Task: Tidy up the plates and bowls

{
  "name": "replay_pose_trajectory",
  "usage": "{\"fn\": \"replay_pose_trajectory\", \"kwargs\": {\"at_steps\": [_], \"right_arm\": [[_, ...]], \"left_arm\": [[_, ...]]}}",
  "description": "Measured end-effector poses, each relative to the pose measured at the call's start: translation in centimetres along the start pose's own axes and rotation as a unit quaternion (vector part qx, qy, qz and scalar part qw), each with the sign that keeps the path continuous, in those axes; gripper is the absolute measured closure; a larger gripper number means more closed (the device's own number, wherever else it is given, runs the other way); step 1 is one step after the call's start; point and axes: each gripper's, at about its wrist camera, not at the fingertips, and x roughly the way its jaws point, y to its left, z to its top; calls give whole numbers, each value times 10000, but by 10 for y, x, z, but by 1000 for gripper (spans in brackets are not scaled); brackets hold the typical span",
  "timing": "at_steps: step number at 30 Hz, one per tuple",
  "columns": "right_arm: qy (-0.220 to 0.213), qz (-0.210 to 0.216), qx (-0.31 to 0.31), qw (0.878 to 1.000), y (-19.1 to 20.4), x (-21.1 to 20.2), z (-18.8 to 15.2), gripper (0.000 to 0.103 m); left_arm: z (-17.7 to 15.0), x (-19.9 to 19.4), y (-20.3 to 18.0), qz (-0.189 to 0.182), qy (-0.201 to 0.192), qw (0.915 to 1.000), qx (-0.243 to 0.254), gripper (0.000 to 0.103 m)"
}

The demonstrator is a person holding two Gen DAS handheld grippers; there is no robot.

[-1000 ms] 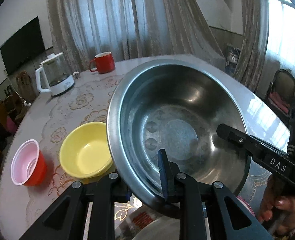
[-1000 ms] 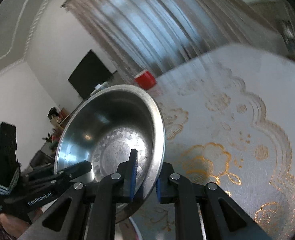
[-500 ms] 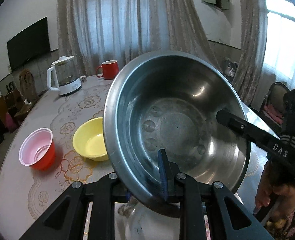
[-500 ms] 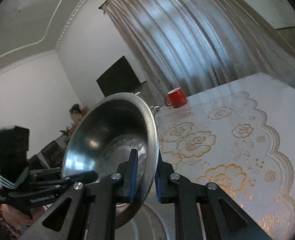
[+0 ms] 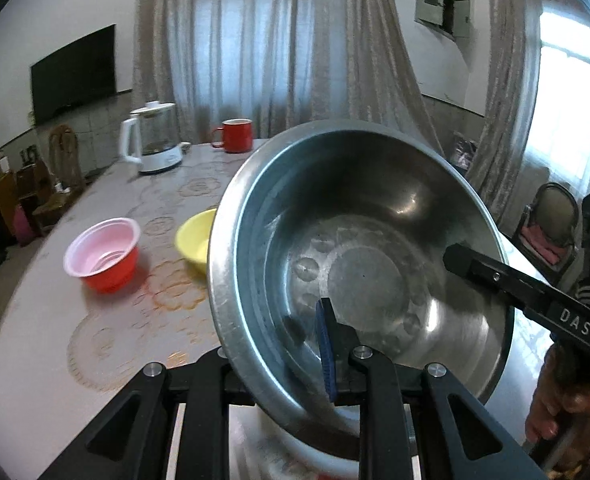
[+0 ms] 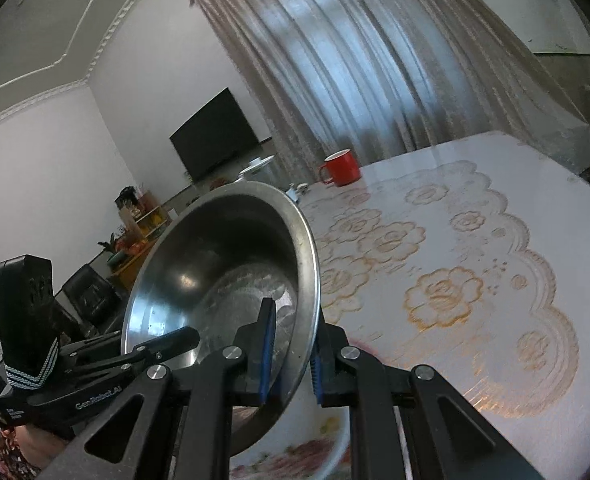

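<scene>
Steel bowl (image 5: 359, 276) now rides higher than a second ago: table surface drops away beneath it and more of the room shows behind. Both grippers stay clamped on its rim, left gripper (image 5: 279, 364) pinching the near edge, right gripper (image 6: 291, 356) pinching the right-hand edge with one blue pad inside and one outside. Bowl tilts, mouth toward the left-wrist camera, clear of the table (image 6: 475, 240). Judgement: the lift phase looks done and the carry is under way, so the bowl is free to travel to a stacking spot. Directly below, a white floral dish (image 6: 315, 452) sits partly hidden by the bowl and gripper frames; cannot tell whether it is plate or bowl. To the left on the table: yellow bowl (image 5: 195, 240), partly hidden behind the steel rim, and just left of it a red cup with pale lining (image 5: 105, 256). Far side: white kettle (image 5: 151, 140) and red mug (image 5: 235, 136), well apart from the work. Hazard, as a guess: a swing leftward could clip the yellow bowl; a two-point rim grip on a tilted bowl may slip if the hands drift apart.
</scene>
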Motion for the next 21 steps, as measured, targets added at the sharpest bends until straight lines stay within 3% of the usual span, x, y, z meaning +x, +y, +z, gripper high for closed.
{"fn": "replay_pose_trajectory", "kwargs": {"at_steps": [21], "right_arm": [[595,776,-302,9948,107,21,-36,89]], "left_arm": [[-58,-97,90,457,-406,9933,-977,81]]}}
